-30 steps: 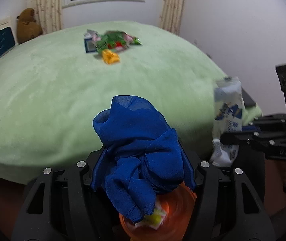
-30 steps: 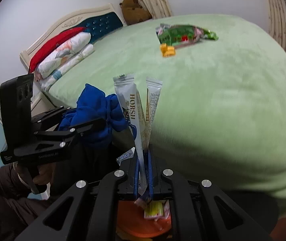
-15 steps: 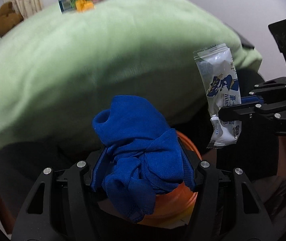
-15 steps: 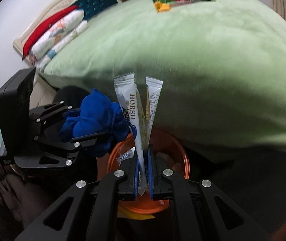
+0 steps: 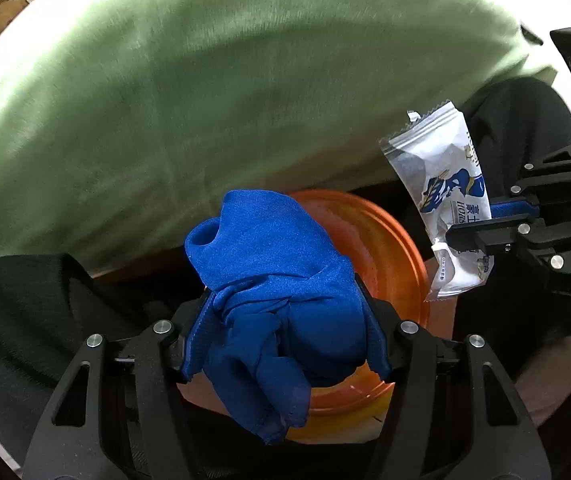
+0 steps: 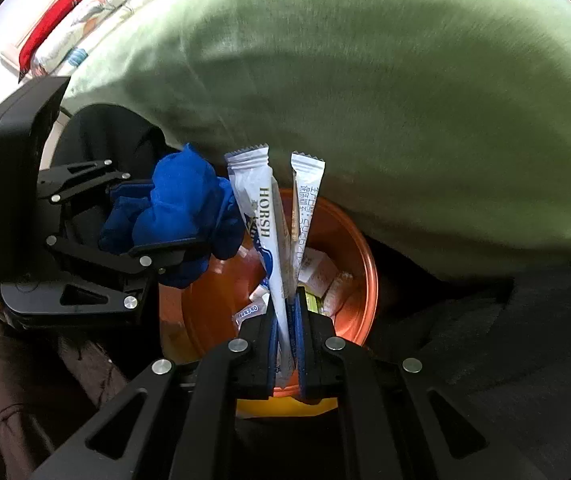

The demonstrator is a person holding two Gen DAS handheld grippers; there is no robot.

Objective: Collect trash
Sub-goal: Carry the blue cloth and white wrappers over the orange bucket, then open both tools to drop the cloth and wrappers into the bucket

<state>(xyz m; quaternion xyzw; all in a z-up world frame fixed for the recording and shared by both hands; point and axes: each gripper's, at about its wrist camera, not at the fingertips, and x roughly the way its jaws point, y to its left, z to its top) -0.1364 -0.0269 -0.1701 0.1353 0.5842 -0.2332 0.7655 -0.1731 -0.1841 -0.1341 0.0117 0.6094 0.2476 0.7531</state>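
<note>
blue cloth (image 5: pixel 281 300) clamped in left gripper (image 5: pixel 285 320); right gripper (image 6: pixel 285 320) pinches white snack wrapper (image 6: pixel 261 216) above orange bin (image 6: pixel 357 256).

Right gripper (image 6: pixel 285 320) clamps white wrapper (image 6: pixel 263 220) above orange bin (image 6: pixel 349 256); left gripper (image 6: pixel 157 220) grips blue cloth (image 6: pixel 177 208).

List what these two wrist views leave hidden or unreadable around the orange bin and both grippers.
- Left wrist view: the orange bin's contents are hidden behind the blue cloth in the left gripper.
- Right wrist view: the small wrappers in the bin are too small to read.
- Right wrist view: the white packet's lower end is covered by the right gripper.
- Both views: the bed is blurred.
</note>
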